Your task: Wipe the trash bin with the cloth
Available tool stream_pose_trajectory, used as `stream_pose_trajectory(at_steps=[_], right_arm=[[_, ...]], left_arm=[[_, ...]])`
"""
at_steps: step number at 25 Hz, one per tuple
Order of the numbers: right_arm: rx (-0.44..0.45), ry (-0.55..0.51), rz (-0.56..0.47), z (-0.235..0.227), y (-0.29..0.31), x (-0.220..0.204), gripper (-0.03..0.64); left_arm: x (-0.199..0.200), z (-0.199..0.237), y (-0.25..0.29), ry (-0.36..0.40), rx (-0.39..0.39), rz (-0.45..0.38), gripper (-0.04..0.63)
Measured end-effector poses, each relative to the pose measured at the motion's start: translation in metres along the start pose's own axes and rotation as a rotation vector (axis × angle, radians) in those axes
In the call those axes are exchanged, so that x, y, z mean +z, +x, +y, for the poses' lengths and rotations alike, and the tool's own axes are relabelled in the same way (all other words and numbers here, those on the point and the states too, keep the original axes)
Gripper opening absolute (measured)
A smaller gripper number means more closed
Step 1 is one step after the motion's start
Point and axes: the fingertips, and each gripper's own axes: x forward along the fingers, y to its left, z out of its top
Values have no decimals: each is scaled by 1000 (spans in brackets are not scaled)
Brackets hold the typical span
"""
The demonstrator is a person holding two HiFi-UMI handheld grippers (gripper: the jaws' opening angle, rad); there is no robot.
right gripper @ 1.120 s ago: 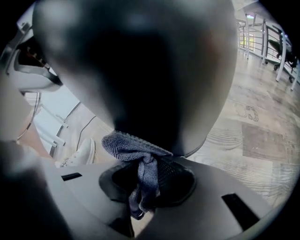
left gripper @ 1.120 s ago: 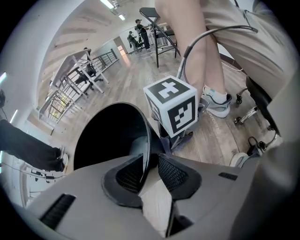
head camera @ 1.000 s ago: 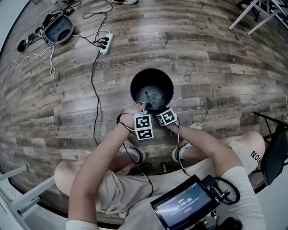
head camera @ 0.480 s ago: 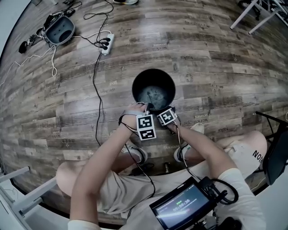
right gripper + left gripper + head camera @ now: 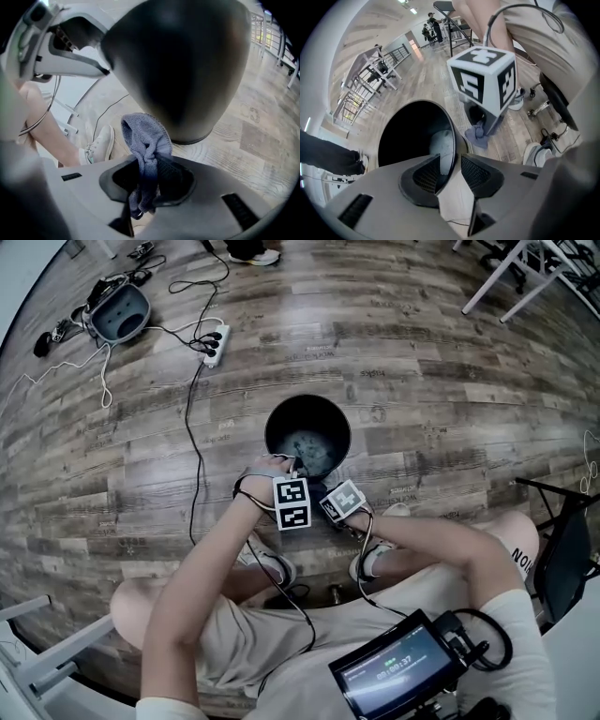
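The bin is stood on the wooden floor, just beyond the person's feet. Its near rim is clamped between the jaws of the left gripper. The cloth (blue-grey, bunched) is pinched in the right gripper, just beside the bin's outer wall, low on its near right side.
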Motion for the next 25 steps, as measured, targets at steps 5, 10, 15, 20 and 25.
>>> stream_pose_trajectory(at_steps=[5,10,15,20,25], right_arm=[[7,-5,-35,14,-47,13,80],[59,-10,-61,36,-95,20,80],[82,19,-109,42,-123,26,80],[70,65,-160,30,-120,35,80],[32,77,-193,15,-122,44,80]], left_arm=[[-31,0,3,99,-16,50,149],[-34,4,12,144,45,20,144],[-33,4,14,119,36,31,144],[-29,3,15,51,21,43,144],[-15,2,16,-35,39,49,132]])
